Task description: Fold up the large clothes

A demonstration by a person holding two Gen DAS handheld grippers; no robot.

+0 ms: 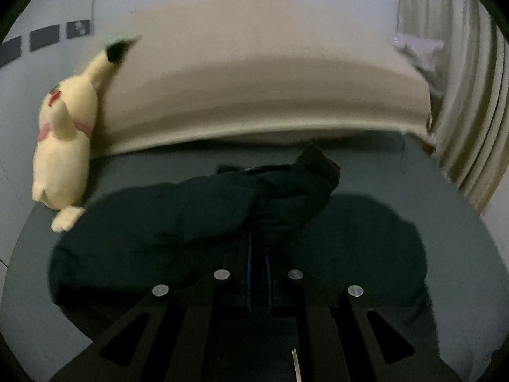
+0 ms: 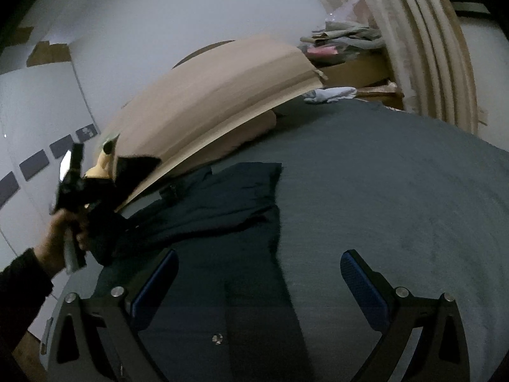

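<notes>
A dim room; a bed (image 2: 381, 175) under a dark grey cover fills the near ground; a tan headboard (image 1: 254, 73) stands at its far end; pale walls (image 2: 143, 16) carry a row of dark rectangular tiles (image 1: 44, 36) on the left; beige pleated curtains (image 2: 429, 47) hang at the right, with a wooden shelf (image 2: 353, 70) of piled cloth beside them.

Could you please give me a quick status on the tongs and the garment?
Left tongs shut on dark garment, part lifted. Right tongs open, empty, over the bed. Plush toy beside garment, clear.
</notes>
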